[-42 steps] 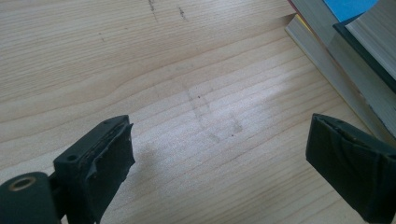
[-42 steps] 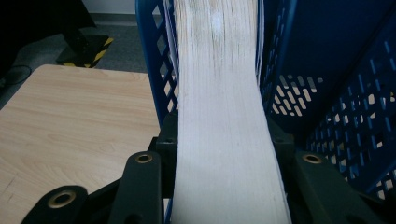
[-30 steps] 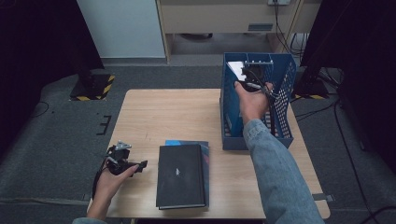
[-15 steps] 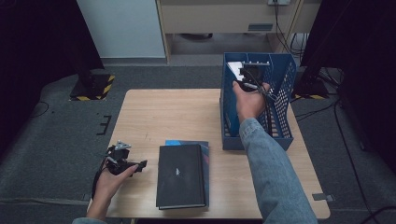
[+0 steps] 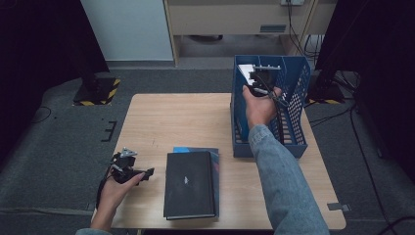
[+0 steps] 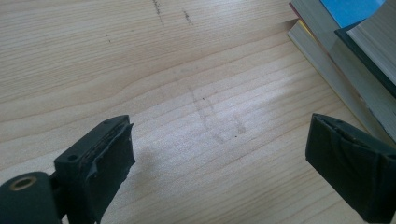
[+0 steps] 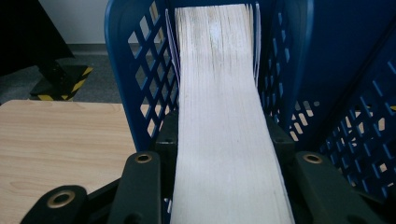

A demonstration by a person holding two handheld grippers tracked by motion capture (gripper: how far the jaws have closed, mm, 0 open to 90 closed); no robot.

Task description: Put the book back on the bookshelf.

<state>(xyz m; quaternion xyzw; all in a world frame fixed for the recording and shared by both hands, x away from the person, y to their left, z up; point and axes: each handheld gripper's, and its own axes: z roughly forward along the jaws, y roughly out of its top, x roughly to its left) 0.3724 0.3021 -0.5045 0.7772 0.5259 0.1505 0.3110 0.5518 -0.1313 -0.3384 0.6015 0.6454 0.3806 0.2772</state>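
My right gripper (image 5: 258, 82) is shut on a thick book (image 5: 244, 71) that stands on edge inside the blue mesh file rack (image 5: 299, 122), in its left slot. In the right gripper view the book's white page edge (image 7: 223, 112) runs up between my jaws, against the rack's left wall (image 7: 135, 70). My left gripper (image 5: 143, 173) rests near the table's front left corner. Its jaws stand wide apart, and the left gripper (image 6: 219, 158) has only bare wood between them. A black book (image 5: 190, 183) lies on a blue one (image 5: 198, 150) just right of it.
The rack stands at the table's right side, with its right slots showing only blue mesh. The book stack's page edges (image 6: 345, 56) lie close to my left gripper's right jaw. Bare wooden tabletop (image 5: 181, 122) spans the middle and back left. Dark stands and cables surround the table.
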